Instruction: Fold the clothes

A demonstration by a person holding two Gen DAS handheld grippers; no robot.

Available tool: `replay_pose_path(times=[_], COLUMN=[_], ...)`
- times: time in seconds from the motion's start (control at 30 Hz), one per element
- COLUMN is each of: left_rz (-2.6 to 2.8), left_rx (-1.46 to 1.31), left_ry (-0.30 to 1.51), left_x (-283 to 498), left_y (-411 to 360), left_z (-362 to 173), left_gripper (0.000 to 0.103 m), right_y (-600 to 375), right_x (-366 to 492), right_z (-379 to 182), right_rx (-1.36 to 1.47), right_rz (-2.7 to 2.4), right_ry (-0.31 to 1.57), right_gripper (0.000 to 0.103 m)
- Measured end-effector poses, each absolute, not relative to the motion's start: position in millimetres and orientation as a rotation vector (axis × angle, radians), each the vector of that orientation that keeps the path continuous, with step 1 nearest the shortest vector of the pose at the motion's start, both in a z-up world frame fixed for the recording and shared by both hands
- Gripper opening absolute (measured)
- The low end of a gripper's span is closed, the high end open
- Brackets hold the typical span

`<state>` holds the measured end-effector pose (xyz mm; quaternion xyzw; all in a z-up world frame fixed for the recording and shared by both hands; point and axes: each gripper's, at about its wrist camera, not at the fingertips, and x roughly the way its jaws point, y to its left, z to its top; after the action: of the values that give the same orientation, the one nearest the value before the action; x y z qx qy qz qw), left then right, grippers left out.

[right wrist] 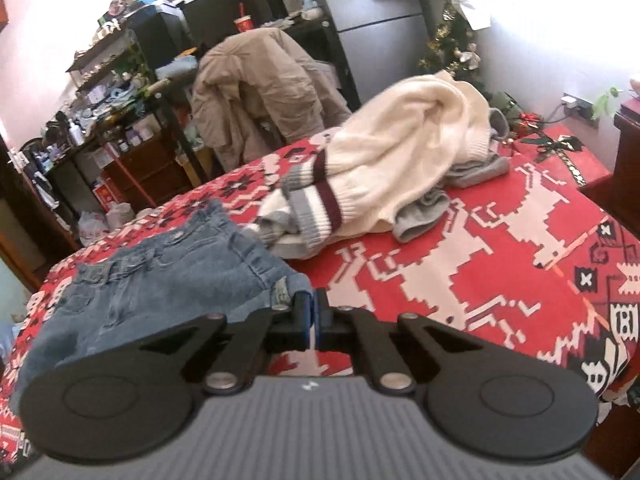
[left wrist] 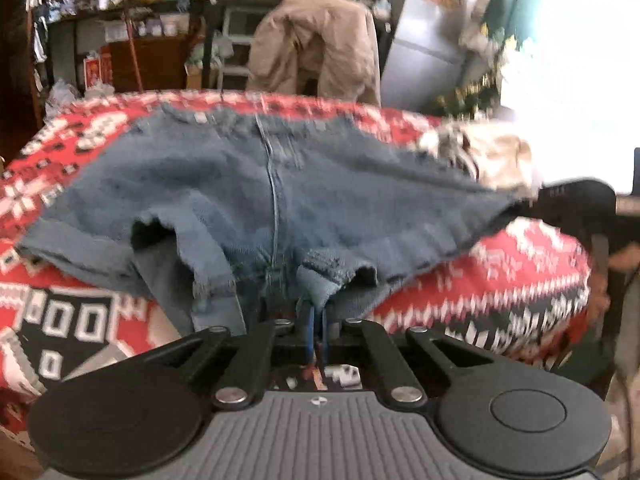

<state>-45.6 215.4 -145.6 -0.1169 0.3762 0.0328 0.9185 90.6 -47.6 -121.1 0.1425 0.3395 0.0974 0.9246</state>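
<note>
**Denim shorts pinched at two points over patterned blanket**

Denim shorts (left wrist: 248, 200) spread across a red, white and black patterned blanket (right wrist: 460, 264); what lies under the blanket is hidden. Waistband at the far side in the left wrist view, frayed leg hems toward the camera.

Left gripper (left wrist: 316, 320): jaws closed together, blue pads clamped on a small fold of hem near the crotch seam. Fabric there bunched and lifted slightly.

Right gripper (right wrist: 311, 308): jaws closed down, blue pads nearly meeting, nipping the near corner of the shorts. In the left wrist view, the right gripper (left wrist: 576, 204) shows as a dark shape at the garment's right-hand tip, cloth pulled toward it. Left view blurred.

Also on the blanket, beyond the shorts: a cream sweater (right wrist: 400, 160) with grey and maroon striped cuffs, heaped over grey garments (right wrist: 424, 208). Near the shorts; contact not discernible.

Background: tan jacket (right wrist: 260, 92) draped over a chair, silver refrigerator (right wrist: 376, 20), cluttered shelves (right wrist: 108, 92).
</note>
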Motion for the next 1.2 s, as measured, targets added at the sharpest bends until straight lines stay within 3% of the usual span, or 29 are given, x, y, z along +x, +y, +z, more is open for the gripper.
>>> replay_pose_path(times=[0.2,0.37,0.5,0.7,1.2], left_rz=[0.028,0.025,0.028,0.044,0.207], left_rx=[-0.187,-0.183,-0.196,-0.220,-0.295], left_ry=[0.831,0.848,0.836,0.773,0.699], left_x=[-42.6,-47.6,-53.0,-62.2,-84.6], left_y=[195.8,194.5,196.2,205.9,287.2], left_z=[-158.7,-160.6,-156.4,-136.0,-118.8], left_gripper=[0.006,0.013,0.013,0.023,0.024], right_y=[-45.1,-50.7,-55.6,-52.1,68.6], right_x=[100.6,92.7,77.3,55.1,8.0], right_z=[-148.3,-157.4,-152.2,-132.1,-97.5], right_rx=[0.243,0.255,0.244,0.239,0.250], right_rz=[0.160,0.131,0.135,0.205,0.563], right_ry=[0.769,0.790,0.771,0.738,0.779], right_gripper=[0.003,0.016,0.016,0.016,0.020])
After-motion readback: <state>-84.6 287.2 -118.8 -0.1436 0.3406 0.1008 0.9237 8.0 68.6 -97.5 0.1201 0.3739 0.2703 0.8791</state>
